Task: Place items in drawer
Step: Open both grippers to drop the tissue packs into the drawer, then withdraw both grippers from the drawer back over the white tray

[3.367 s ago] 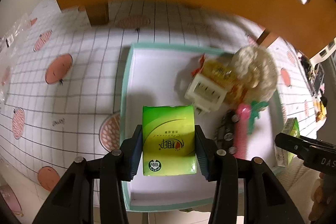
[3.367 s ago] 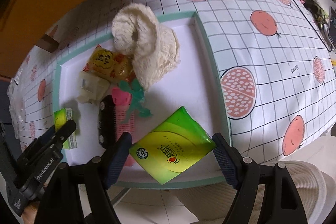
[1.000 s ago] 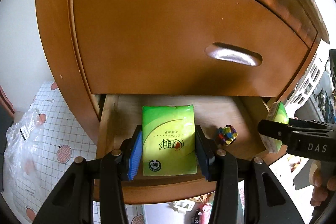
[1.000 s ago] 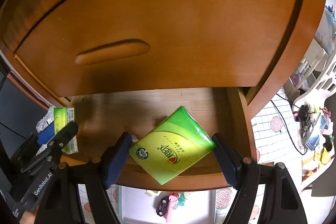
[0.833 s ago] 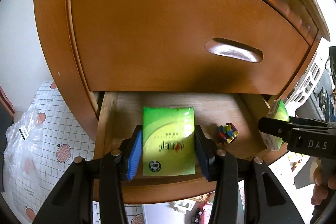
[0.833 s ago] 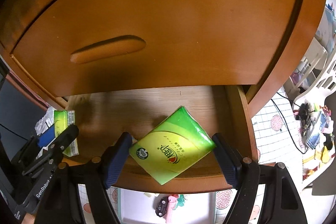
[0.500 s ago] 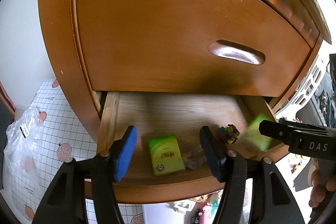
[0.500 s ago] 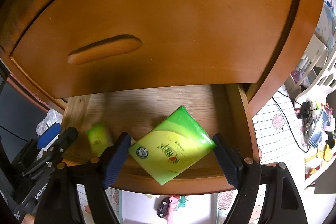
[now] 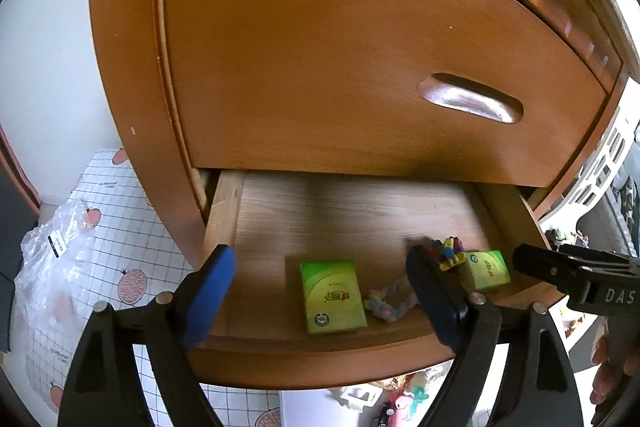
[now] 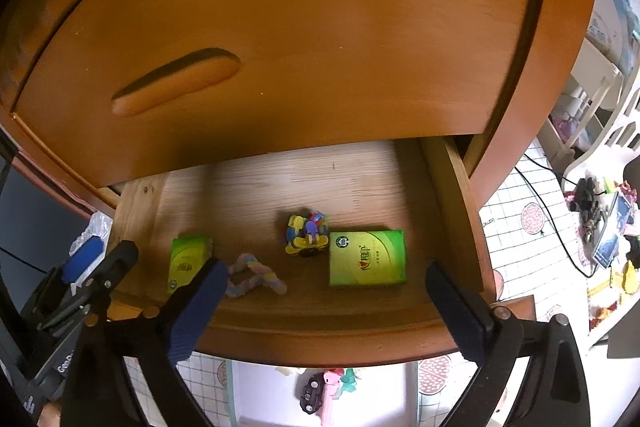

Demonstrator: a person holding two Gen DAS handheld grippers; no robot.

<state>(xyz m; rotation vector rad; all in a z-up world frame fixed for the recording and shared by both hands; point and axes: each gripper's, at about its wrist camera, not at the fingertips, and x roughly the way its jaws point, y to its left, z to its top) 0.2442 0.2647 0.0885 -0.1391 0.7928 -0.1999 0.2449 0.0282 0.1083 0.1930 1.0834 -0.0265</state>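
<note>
The lower wooden drawer (image 9: 320,351) (image 10: 304,335) is pulled out. On its floor lie two green tissue packs. One pack (image 9: 334,295) (image 10: 186,259) lies under my left gripper (image 9: 320,255). The other pack (image 9: 488,269) (image 10: 366,259) lies under my right gripper (image 10: 326,270). Both grippers hang above the drawer's front edge, their jaws opening, with nothing pressed between the pads. Between the packs are a colourful block toy (image 9: 448,253) (image 10: 306,231) and a pastel rope (image 9: 390,301) (image 10: 256,277). Each view catches the other gripper at its side.
Above the open drawer, the shut upper drawer front with its recessed handle (image 9: 470,99) (image 10: 176,83) overhangs. Below on the chequered mat stands a tray with small toys (image 10: 328,391). A plastic bag (image 9: 52,267) lies at the left, white shelving (image 10: 600,99) at the right.
Both grippers let go of their tissue packs, which dropped onto the drawer floor. Both sets of jaws have spread wider. The hands hardly moved.
</note>
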